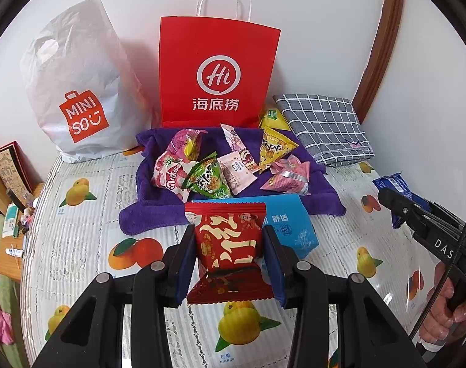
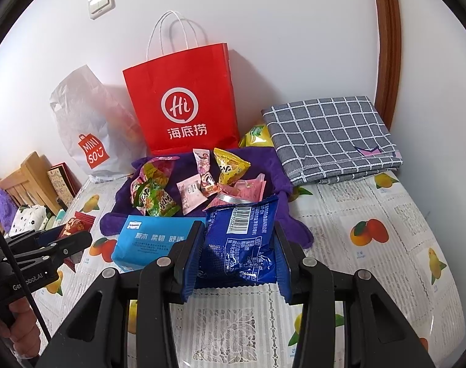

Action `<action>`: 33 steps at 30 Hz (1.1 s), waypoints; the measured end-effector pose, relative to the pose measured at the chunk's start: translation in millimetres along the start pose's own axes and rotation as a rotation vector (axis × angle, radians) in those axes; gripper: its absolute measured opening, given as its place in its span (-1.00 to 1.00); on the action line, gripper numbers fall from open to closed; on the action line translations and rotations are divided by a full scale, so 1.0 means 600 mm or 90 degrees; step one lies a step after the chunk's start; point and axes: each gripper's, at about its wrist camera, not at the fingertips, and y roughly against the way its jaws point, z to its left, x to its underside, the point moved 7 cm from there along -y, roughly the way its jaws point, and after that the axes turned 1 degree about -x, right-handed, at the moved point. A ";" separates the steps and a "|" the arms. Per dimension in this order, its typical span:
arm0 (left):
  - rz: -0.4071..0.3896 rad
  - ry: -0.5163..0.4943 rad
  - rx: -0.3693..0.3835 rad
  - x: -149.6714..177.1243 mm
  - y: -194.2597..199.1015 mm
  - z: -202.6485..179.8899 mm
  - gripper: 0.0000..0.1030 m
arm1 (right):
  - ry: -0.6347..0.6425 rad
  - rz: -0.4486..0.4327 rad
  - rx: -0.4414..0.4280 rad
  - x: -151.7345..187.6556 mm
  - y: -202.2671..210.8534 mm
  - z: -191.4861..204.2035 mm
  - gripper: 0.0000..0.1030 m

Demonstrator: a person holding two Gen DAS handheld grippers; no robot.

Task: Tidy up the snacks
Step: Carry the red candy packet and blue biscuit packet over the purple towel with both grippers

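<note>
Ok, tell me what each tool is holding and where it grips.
The left tool clamps the red snack packet by its two side edges. The right tool clamps the blue snack packet the same way, across its width.

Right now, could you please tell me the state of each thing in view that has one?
Left gripper: shut on red snack packet.
Right gripper: shut on blue snack packet.
Red paper bag: upright against wall.
Checked cloth: folded.
Purple towel: spread, holding snacks.
</note>
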 end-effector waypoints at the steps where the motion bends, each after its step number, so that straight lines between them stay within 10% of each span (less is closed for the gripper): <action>1: 0.000 0.000 0.000 0.000 0.000 0.000 -0.22 | 0.000 0.000 -0.001 -0.001 -0.001 0.000 -0.18; 33: -0.011 -0.039 -0.026 -0.072 -0.046 0.040 -0.23 | -0.007 -0.010 -0.002 -0.059 -0.067 0.016 -0.18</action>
